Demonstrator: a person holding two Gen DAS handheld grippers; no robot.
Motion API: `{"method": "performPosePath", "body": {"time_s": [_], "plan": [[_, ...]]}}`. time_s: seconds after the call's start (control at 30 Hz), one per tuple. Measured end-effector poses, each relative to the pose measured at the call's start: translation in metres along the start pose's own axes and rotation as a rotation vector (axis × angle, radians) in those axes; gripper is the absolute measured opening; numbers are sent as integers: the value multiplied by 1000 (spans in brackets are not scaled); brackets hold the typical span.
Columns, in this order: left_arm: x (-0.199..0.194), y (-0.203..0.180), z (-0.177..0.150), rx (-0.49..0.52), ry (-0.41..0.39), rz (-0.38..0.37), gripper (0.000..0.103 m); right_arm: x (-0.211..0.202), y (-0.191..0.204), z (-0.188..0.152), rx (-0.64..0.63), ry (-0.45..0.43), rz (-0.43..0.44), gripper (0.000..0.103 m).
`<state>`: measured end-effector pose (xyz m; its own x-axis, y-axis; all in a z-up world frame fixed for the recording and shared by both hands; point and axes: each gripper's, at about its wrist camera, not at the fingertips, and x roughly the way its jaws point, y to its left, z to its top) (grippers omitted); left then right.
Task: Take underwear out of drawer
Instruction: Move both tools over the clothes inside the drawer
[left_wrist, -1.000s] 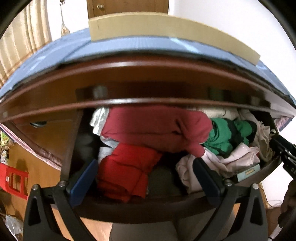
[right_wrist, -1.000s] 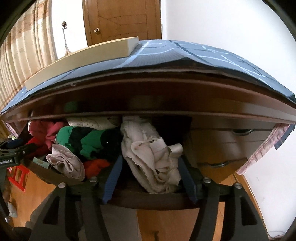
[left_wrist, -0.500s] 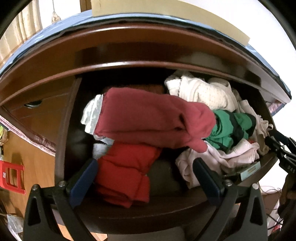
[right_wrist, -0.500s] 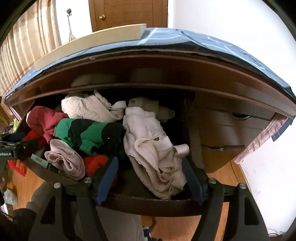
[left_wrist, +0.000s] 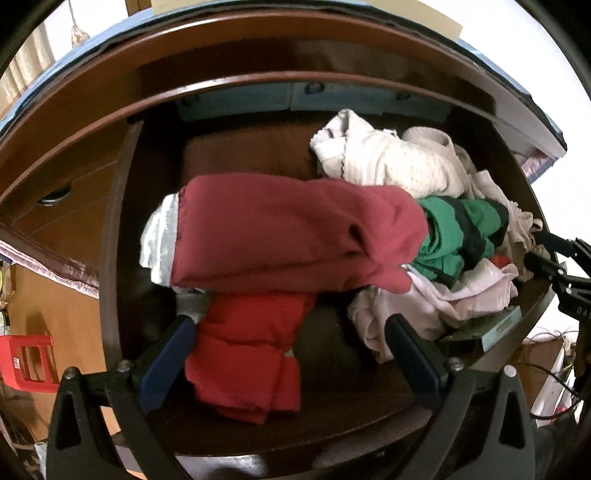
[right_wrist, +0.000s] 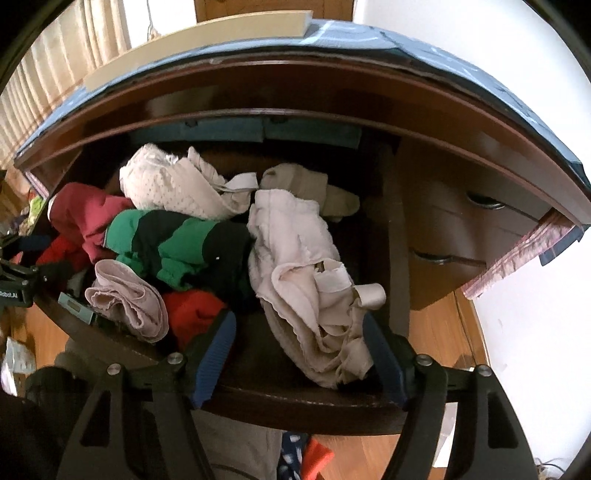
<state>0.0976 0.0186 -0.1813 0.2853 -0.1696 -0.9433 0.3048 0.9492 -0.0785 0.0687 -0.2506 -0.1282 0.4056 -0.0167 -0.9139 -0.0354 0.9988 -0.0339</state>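
- Your left gripper (left_wrist: 288, 343) hangs over the open drawer (left_wrist: 110, 258), jaws wide, a folded bright red garment (left_wrist: 247, 354) between the fingers, pads clear of it.
- Above it lies a dark red garment (left_wrist: 291, 236), a green-and-black striped piece (left_wrist: 458, 236) beside it.
- Your right gripper (right_wrist: 299, 350) is spread wide too, a crumpled pale pink underwear piece (right_wrist: 306, 280) lying between its fingers, not pinched.
- More pale underwear (right_wrist: 170, 184) sits at the back.
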Motion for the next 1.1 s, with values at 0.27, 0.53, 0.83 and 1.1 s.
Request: {"method": "performPosePath", "body": {"time_s": [0.27, 0.53, 0.83, 1.1], "plan": [[14, 6, 12, 7, 52, 72, 102, -5, 3, -14, -18, 48, 4, 73], [19, 5, 26, 3, 34, 81, 103, -7, 4, -18, -3, 65, 11, 69], [10, 4, 9, 1, 10, 70, 103, -9, 10, -17, 9, 61, 8, 69], [-7, 5, 7, 50, -58, -15, 102, -14, 7, -16, -11, 3, 25, 69]]}}
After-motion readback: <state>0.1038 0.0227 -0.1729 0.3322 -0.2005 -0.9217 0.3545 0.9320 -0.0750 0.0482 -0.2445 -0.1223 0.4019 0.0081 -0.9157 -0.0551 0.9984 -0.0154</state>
